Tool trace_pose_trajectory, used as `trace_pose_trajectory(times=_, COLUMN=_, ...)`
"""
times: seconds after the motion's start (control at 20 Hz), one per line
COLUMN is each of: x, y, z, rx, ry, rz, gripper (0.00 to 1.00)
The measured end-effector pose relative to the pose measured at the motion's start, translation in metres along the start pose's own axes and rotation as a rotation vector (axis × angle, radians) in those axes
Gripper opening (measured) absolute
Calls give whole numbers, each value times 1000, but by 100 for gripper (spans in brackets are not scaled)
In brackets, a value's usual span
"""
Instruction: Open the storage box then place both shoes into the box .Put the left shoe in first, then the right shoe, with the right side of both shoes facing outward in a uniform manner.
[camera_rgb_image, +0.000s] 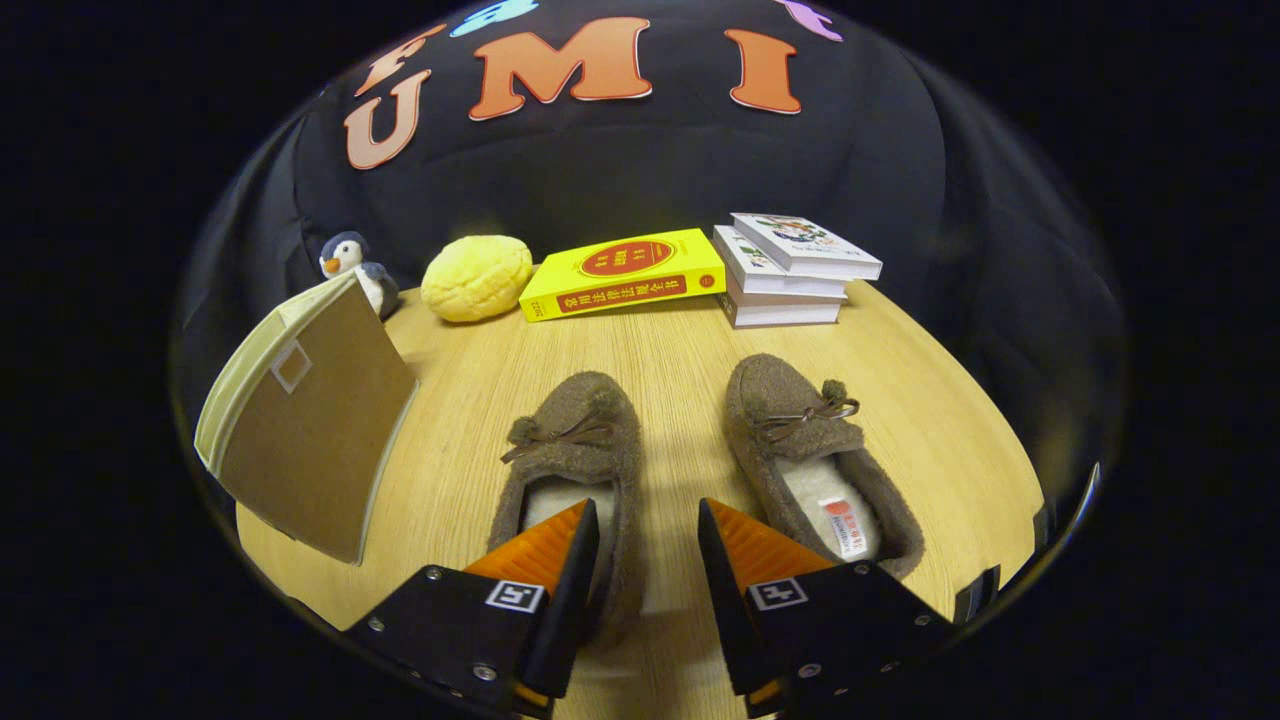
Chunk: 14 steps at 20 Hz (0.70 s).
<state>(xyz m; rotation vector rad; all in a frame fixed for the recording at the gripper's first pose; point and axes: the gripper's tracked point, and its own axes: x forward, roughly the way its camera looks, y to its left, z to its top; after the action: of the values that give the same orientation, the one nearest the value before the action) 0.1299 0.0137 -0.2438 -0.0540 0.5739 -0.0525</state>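
Two brown fuzzy slippers with cream lining lie side by side on the wooden table (680, 350), toes pointing away. The left shoe (575, 440) sits just ahead of my left finger, and the right shoe (800, 440) lies ahead of my right finger. My gripper (648, 512) is open. Its left finger (545, 555) hangs over the left shoe's heel opening and its right finger (760, 550) is over the gap between the shoes, so the left shoe's right wall lies between them. The tan storage box (310, 430) stands to the left of the shoes, its lid shut.
Along the back of the table stand a penguin toy (352, 262), a yellow bun-shaped plush (477, 277), a yellow book (625, 272) and a stack of white books (790, 270). Bare wood lies between the shoes and the books.
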Motion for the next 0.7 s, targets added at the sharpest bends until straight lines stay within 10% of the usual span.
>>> trace_pose_trajectory(times=0.7, x=39, y=17, z=7, rx=26, ry=18, rz=47, gripper=1)
